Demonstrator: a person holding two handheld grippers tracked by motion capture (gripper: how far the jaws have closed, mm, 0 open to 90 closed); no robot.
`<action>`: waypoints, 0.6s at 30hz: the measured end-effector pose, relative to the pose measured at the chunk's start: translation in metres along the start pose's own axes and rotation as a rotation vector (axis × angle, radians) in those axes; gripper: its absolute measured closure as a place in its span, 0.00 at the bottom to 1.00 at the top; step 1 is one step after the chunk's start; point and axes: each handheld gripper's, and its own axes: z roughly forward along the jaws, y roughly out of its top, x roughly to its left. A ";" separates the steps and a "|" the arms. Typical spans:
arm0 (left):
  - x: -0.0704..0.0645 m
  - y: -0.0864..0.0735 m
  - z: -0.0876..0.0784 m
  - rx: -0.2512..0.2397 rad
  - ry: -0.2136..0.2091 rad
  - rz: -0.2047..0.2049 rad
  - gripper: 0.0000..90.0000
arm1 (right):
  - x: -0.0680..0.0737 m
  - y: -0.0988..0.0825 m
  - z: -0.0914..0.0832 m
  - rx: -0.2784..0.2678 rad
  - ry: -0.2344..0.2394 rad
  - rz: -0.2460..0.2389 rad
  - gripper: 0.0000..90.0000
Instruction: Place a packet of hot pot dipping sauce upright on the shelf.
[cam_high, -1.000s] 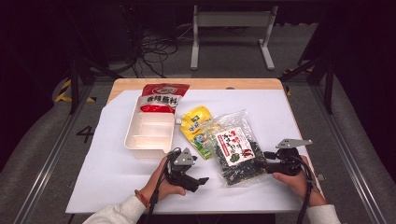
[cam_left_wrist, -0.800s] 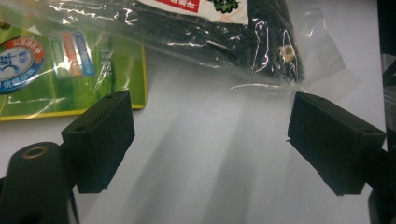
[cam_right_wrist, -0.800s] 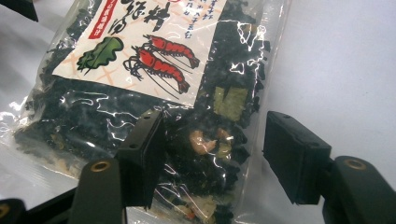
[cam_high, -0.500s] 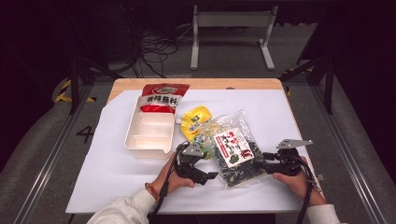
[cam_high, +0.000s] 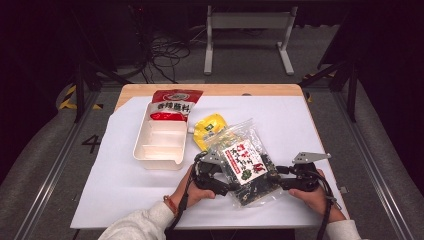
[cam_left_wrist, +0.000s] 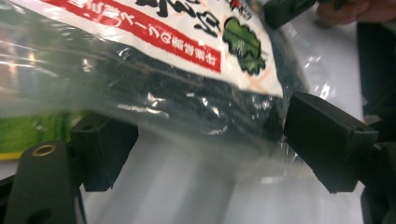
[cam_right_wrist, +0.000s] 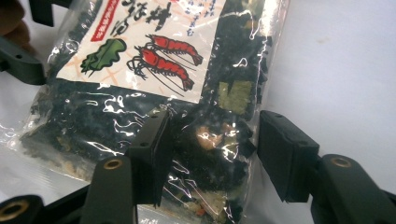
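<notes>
Glossy crinkled clear plastic seaweed bag (cam_high: 245, 167), matt white table cover (cam_high: 120, 175), smooth plastic tray (cam_high: 162, 142)

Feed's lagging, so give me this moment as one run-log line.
left gripper: open, at seaweed bag | right gripper: open, straddling bag's corner | white tray: untouched

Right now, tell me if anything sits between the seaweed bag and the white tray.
Nothing visible blocks it. The seaweed bag lies right of the tray, with bare tabletop between their near edges. The yellow pouch sits farther back, partly under the bag's far corner, off the direct path. Both grippers, left and right, flank the bag.
</notes>
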 end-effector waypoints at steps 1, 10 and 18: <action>-0.001 0.001 0.000 -0.005 -0.004 -0.005 0.21 | 0.003 0.001 0.000 0.002 -0.002 -0.012 0.50; -0.008 0.006 -0.020 -0.110 -0.063 0.017 0.36 | 0.024 0.004 0.004 -0.047 0.020 -0.114 0.56; -0.013 0.008 -0.037 -0.184 -0.038 0.093 0.67 | 0.036 0.010 -0.001 -0.113 0.028 -0.129 0.59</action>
